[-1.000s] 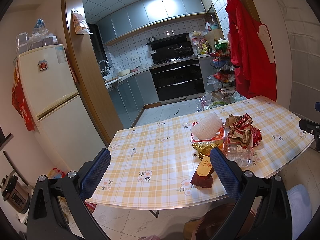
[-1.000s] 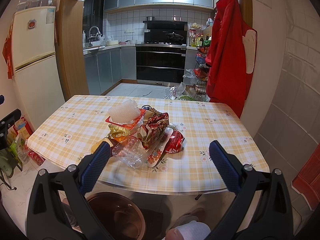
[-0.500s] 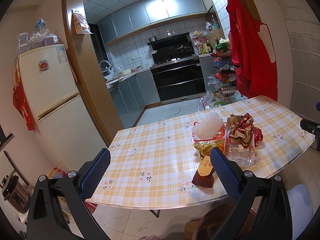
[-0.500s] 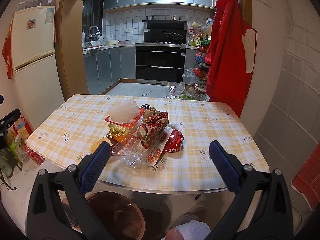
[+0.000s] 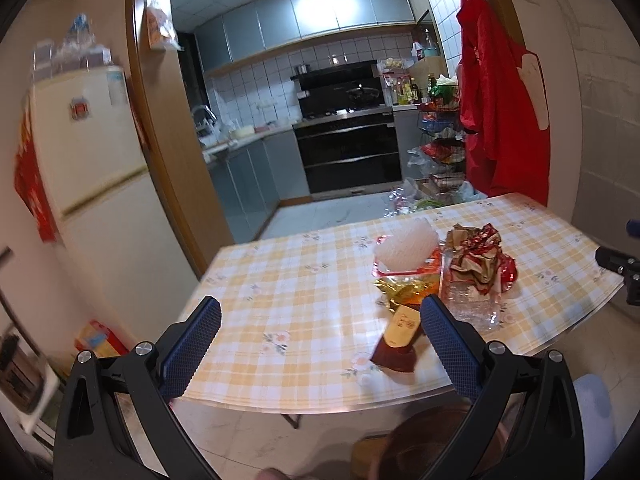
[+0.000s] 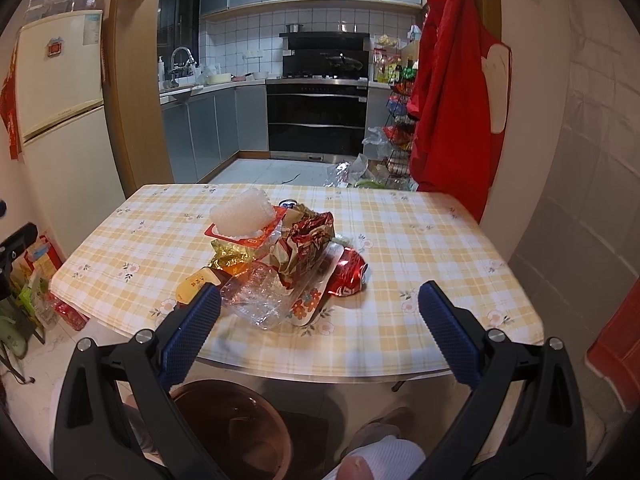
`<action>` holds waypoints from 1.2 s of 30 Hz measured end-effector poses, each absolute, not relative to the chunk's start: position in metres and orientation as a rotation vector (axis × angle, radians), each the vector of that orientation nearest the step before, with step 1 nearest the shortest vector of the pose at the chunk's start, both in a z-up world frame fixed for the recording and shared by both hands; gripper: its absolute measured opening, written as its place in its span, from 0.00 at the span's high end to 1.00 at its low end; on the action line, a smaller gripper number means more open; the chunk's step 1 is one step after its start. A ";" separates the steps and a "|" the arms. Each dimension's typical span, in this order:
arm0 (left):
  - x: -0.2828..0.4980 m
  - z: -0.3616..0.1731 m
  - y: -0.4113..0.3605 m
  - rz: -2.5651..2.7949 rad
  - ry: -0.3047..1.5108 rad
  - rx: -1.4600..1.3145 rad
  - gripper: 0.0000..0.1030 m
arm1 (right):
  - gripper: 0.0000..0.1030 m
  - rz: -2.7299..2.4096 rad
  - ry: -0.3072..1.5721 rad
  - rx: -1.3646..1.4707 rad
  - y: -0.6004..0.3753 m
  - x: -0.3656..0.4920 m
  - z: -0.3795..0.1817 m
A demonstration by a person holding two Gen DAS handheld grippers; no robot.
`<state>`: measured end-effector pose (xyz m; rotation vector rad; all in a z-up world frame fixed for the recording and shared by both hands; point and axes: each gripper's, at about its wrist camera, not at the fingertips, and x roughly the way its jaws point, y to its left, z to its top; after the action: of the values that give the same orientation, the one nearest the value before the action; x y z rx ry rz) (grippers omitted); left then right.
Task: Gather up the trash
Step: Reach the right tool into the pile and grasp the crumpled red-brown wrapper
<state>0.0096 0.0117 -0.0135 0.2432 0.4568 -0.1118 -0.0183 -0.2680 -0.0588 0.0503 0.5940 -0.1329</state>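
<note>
Trash [image 6: 288,256] lies heaped mid-table [image 6: 420,240]: foam net, crumpled wrappers, crushed red can [image 6: 348,276], clear plastic tray. Nothing appears collected yet; the brown bin [image 6: 236,428] below the near table edge looks empty. Left gripper [image 5: 320,320] and right gripper [image 6: 320,304] hover short of the heap, jaws released, holding nothing.

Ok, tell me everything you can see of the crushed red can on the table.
The red can is a metal drink can, crushed and dented, lying on its side on the checked tablecloth. It has white lettering, unreadable here. It sits at the right edge of the trash pile, against the flowered tray. Neither gripper touches it. In the left wrist view only its red edge shows.
</note>
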 end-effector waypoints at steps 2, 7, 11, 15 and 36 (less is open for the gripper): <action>0.017 -0.022 0.018 -0.129 0.483 0.214 0.05 | 0.05 -0.138 0.595 0.056 -0.270 -0.015 -0.064; 0.034 -0.047 0.028 -0.120 0.526 0.200 0.05 | 0.05 -0.137 0.602 0.112 -0.280 -0.003 -0.085; 0.045 -0.064 0.028 -0.134 0.550 0.182 0.05 | 0.05 -0.128 0.639 0.072 -0.278 0.012 -0.102; 0.057 -0.080 0.026 -0.130 0.560 0.180 0.05 | 0.06 -0.148 0.671 0.038 -0.280 0.035 -0.114; 0.138 -0.144 0.002 -0.222 0.649 0.082 0.15 | 0.32 -0.058 0.796 0.234 -0.305 0.218 -0.198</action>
<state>0.1382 0.0021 -0.1444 0.0815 0.6491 -0.2222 0.2182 -0.3049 -0.1979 0.2345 0.7958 -0.0581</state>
